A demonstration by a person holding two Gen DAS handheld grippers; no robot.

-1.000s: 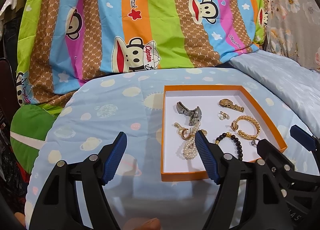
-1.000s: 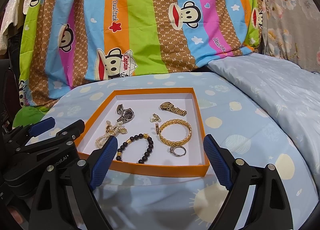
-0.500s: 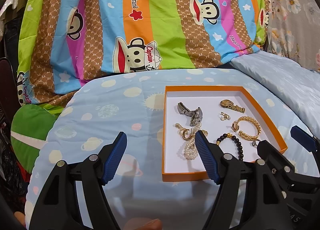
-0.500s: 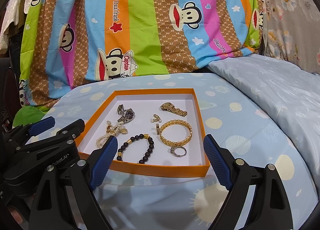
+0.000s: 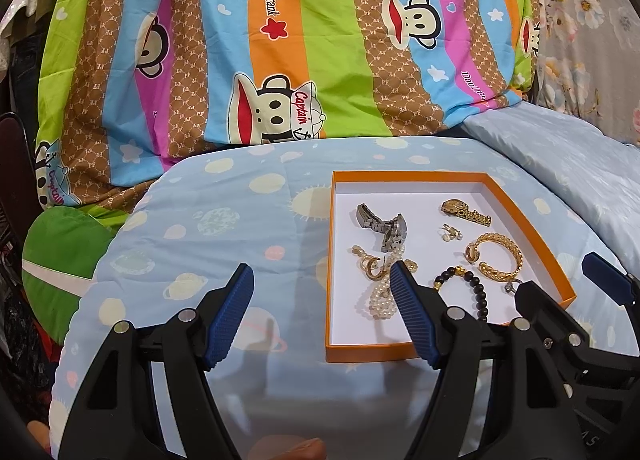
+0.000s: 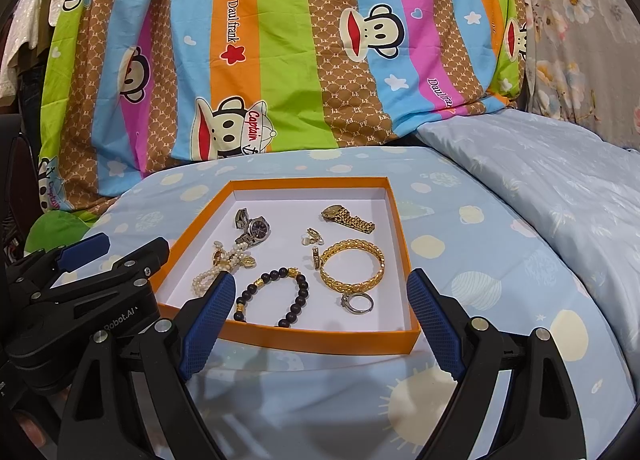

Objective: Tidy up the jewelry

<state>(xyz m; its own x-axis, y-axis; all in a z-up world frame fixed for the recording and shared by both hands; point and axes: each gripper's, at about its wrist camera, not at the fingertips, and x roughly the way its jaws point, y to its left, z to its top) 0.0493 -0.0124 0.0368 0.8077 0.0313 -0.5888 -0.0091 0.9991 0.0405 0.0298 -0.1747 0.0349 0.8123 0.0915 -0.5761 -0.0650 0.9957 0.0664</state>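
both my grippers, left (image 5: pixel 322 314) and right (image 6: pixel 320 324), hover with fingers released, nothing between them, the jewelry box (image 6: pixel 320 342) just ahead.

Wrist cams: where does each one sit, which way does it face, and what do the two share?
Left wrist: on the left gripper, angled down at the blue bedspread, orange tray right of centre; own open fingers and the right gripper's tip show.
Right wrist: on the right gripper, facing the tray head-on; own open fingers, left gripper at left.
Shared: tray, gold bangle, black bead bracelet, striped monkey quilt.
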